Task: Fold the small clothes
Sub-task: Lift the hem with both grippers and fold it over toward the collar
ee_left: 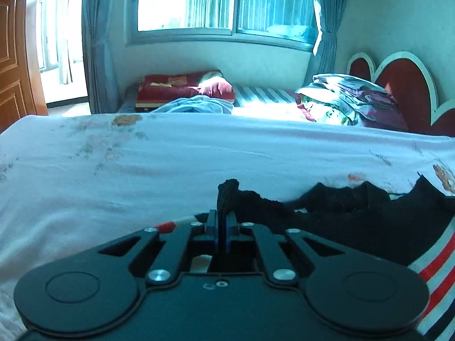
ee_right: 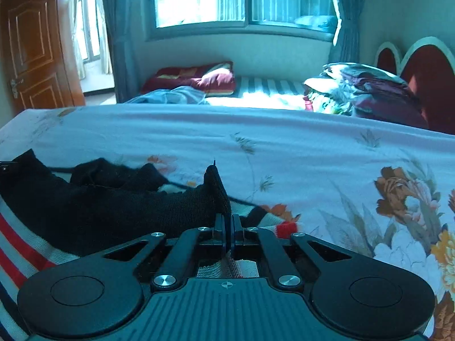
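A small knitted garment (ee_left: 355, 221), black with a red, white and navy striped band, lies on the floral bedsheet (ee_left: 142, 164). My left gripper (ee_left: 223, 224) is shut on one black corner of it, which sticks up between the pads. In the right wrist view the same garment (ee_right: 99, 204) stretches away to the left, and my right gripper (ee_right: 227, 227) is shut on its other black corner, a pointed flap standing above the pads. The striped band (ee_right: 17, 244) runs along the lower left there. The cloth sags between the two grips.
The pale floral bedsheet (ee_right: 312, 164) spreads ahead and to the right. Beyond it lie a second bed with red pillows (ee_left: 184, 88), a blue cloth (ee_left: 196, 105) and a heap of bedding (ee_left: 355, 96) by a red headboard (ee_left: 403, 85). A wooden door (ee_right: 31, 54) stands far left.
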Motion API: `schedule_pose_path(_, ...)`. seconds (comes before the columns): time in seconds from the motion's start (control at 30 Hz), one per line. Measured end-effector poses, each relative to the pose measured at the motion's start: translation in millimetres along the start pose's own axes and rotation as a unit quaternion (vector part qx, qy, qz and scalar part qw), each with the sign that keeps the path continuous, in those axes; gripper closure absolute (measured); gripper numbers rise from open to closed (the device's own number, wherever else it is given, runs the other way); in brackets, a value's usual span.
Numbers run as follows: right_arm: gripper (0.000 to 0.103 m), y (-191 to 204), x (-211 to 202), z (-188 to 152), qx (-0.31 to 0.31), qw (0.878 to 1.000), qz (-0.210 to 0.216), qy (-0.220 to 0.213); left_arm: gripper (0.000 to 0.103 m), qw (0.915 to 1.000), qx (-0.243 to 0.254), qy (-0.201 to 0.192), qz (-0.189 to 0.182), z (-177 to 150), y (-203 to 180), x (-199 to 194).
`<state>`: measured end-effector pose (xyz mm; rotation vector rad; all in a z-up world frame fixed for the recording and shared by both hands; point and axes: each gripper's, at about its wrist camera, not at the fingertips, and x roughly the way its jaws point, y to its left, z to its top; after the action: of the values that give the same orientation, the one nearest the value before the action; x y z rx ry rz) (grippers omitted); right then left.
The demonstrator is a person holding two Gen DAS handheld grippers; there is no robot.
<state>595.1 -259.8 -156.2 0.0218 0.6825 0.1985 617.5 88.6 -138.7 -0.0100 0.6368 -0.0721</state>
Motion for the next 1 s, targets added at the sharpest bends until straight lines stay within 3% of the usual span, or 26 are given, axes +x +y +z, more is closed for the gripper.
schedule_pose_path(0.13,0.101,-8.5,25.2,-12.2,0.016,0.999,-0.023,0.047,0.099,0.998,0.01,0.062,0.008,-7.9,-0.7,38.0)
schedule_pose_path(0.27,0.101,-6.7,20.2,-12.0,0.02,0.998,-0.034,0.044,0.099,0.9963,0.064,0.05,0.029,-12.5,-17.9,39.9)
schedule_pose_path(0.3,0.101,-6.2,18.1,-8.5,0.019,0.998,-0.037,0.045,0.093,0.9959,0.068,0.049,0.033,-13.1,-18.7,39.1)
schedule_pose_path(0.33,0.093,-5.0,13.7,-5.8,0.017,0.998,-0.04,0.044,0.079,0.9962,0.063,0.049,0.036,-11.9,-17.3,37.4)
schedule_pose_path(0.37,0.066,-2.9,7.3,-2.4,0.016,0.998,-0.045,0.036,0.067,0.9965,0.055,0.049,0.039,-9.6,-15.2,34.1)
schedule_pose_path(0.4,0.052,1.2,-0.9,1.8,0.016,0.998,-0.05,0.017,0.041,0.9978,0.04,0.045,0.028,-6.1,-11.9,26.1)
schedule_pose_path(0.43,0.039,5.5,-8.6,4.5,0.017,0.999,-0.049,-0.003,0.03,0.9991,0.024,0.035,0.007,-3.0,-8.7,15.9)
schedule_pose_path(0.53,0.039,30.5,-15.4,12.8,0.009,1.0,0.004,-0.008,0.037,0.9993,-0.005,0.003,-0.038,-0.1,-16.5,-12.8)
schedule_pose_path(0.63,0.061,74.5,2.0,13.0,-0.032,0.997,0.063,0.026,0.049,0.9954,0.017,0.026,-0.091,-7.3,-50.1,-8.8)
schedule_pose_path(0.77,0.061,118.8,22.8,2.9,-0.062,0.991,0.105,0.053,0.042,0.9915,0.055,0.051,-0.106,-23.2,-85.4,7.9)
schedule_pose_path(0.87,0.061,119.3,27.4,-5.0,-0.084,0.991,0.085,0.055,0.041,0.9935,0.075,0.055,-0.065,-31.2,-74.6,14.8)
schedule_pose_path(0.93,0.061,94.4,24.3,-7.2,-0.078,0.995,0.028,0.056,0.04,0.9952,0.076,0.053,-0.033,-35.7,-50.4,11.0)
schedule_pose_path(1.0,0.061,55.3,14.4,-13.5,-0.049,0.997,-0.021,0.061,0.04,0.9953,0.075,0.051,-0.035,-38.1,-28.1,3.7)
